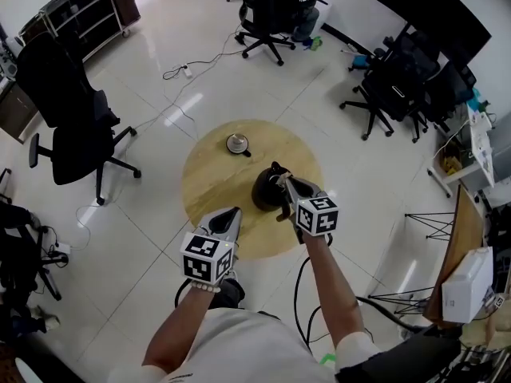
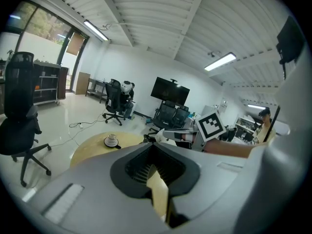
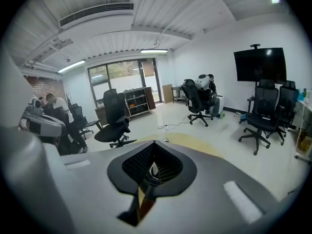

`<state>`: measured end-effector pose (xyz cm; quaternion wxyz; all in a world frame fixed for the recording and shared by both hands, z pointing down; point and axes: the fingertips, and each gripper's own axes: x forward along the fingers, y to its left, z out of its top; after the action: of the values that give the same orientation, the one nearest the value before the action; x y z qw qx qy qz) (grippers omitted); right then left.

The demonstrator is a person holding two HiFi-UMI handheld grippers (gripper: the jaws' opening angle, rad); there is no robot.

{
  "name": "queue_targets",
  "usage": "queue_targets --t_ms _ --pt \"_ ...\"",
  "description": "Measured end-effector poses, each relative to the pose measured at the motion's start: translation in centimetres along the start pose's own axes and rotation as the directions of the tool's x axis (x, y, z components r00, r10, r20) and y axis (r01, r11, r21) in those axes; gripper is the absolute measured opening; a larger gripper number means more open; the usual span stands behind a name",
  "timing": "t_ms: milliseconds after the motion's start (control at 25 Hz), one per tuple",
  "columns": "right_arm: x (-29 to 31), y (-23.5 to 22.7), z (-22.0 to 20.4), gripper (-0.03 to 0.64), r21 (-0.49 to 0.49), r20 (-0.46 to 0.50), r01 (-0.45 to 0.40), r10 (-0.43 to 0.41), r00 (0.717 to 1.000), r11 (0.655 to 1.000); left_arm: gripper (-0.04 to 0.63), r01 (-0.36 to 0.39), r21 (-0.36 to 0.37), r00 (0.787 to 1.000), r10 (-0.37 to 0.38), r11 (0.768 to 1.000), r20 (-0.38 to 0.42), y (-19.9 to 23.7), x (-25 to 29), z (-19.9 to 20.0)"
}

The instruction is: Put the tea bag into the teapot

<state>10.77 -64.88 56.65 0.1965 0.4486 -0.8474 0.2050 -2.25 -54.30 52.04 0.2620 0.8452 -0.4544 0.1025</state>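
Note:
A black teapot (image 1: 263, 195) stands right of centre on the round wooden table (image 1: 209, 183). My right gripper (image 1: 282, 183) reaches it from the near right and is shut on a dark curved part of the teapot (image 3: 149, 178), which shows between the jaws in the right gripper view. My left gripper (image 1: 234, 214) hovers over the table's near edge, left of the teapot, with its jaws (image 2: 152, 145) shut and nothing seen between them. A small white cup on a saucer (image 1: 237, 144) sits at the table's far side. I cannot make out a tea bag.
Black office chairs stand around: one at the left (image 1: 72, 126), one at the back (image 1: 267, 10), several at the right (image 1: 399, 86). Cables (image 1: 188, 70) trail over the white floor. A shelf unit (image 1: 76, 10) is at the far left, a stand (image 1: 435, 222) at the right.

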Motion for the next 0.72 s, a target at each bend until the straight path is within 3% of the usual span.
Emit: queue_targets --t_ms 520,600,720 --pt "3.4 -0.9 -2.9 0.018 -0.054 -0.14 -0.007 -0.001 0.99 0.999 0.012 -0.031 -0.036 0.999 0.03 0.999 -0.017 1.7 -0.4 -1.6" --pt "3.4 -1.1 -2.9 0.075 -0.053 -0.141 -0.005 -0.003 0.99 0.999 0.012 -0.035 -0.039 0.999 0.034 0.999 -0.017 1.8 -0.4 -1.5" --pt "2.5 -1.4 -2.1 0.074 -0.044 -0.107 0.02 -0.025 0.994 0.999 0.012 -0.037 -0.043 0.999 0.036 0.998 -0.021 2.1 -0.5 -1.6"
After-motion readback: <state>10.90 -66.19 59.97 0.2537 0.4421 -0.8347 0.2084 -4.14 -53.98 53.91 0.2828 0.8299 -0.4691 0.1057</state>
